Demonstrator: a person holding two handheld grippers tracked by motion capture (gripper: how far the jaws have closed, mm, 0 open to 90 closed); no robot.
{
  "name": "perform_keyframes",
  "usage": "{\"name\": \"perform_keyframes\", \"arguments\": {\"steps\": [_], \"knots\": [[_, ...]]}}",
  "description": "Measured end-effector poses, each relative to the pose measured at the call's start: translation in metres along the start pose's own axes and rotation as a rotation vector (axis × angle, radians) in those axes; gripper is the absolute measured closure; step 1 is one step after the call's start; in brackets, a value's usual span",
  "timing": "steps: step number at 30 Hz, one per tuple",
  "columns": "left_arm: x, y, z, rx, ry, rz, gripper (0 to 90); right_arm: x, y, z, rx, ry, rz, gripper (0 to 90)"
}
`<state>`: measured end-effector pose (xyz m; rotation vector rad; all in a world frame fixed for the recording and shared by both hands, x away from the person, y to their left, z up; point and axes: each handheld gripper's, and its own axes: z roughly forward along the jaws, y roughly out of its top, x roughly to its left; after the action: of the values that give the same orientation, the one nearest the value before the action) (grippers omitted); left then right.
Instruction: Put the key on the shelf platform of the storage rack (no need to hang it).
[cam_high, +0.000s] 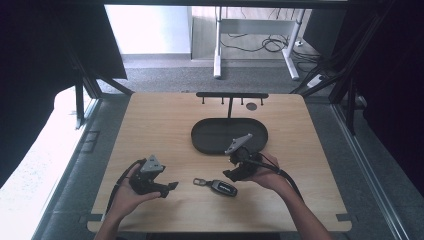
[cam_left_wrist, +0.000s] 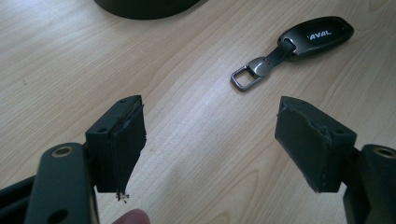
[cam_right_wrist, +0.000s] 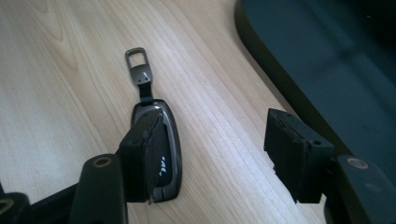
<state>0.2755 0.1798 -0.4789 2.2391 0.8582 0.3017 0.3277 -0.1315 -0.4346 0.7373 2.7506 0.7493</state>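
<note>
Two grippers sit low over the table (cam_high: 150, 115) in the high view: left gripper (cam_high: 172, 186) and right gripper (cam_high: 229, 175) flank the key fob (cam_high: 223, 187), near the tray (cam_high: 210, 135). Left gripper view: jaws wide, nothing between, fob ahead. Right gripper view: jaws part-open, unclamped, the fob lying flat under one pad.

Both handheld grippers are black, each topped with a grey three-cornered plate. A black cable trails back from the left gripper (cam_high: 172, 186) along the forearm, and a black cable beside a thin red wire from the right gripper (cam_high: 229, 175). Each jaw is a black bar with a brass-ringed screw hole, tipped by a squarish black block faced with a dark rubber pad (cam_left_wrist: 128, 149), frayed and crumbling along its edges. Both forearms are bare, no sleeves.
</note>
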Motion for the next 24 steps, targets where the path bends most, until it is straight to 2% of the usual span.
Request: {"name": "perform_keyframes", "arguments": {"steps": [3, 9, 13, 22, 24], "knots": [[0.000, 0.000, 0.001, 0.002, -0.003, 0.001, 24.8, 0.003, 0.004, 0.008, 0.037, 0.000, -0.019, 37.7], [0.000, 0.000, 0.001, -0.002, -0.004, -0.002, 24.7, 0.008, 0.010, 0.019, 0.072, 0.019, -0.038, 36.9], [-0.001, 0.000, 0.001, -0.002, -0.005, 0.001, 24.8, 0.017, 0.013, 0.032, 0.117, 0.037, -0.065, 35.0], [0.000, 0.000, 0.001, 0.000, -0.004, 0.001, 24.8, 0.025, 0.016, 0.050, 0.167, 0.046, -0.094, 32.9], [0.000, 0.000, 0.001, -0.001, -0.005, 0.002, 24.8, 0.026, 0.016, 0.051, 0.175, 0.045, -0.088, 32.9]]}}
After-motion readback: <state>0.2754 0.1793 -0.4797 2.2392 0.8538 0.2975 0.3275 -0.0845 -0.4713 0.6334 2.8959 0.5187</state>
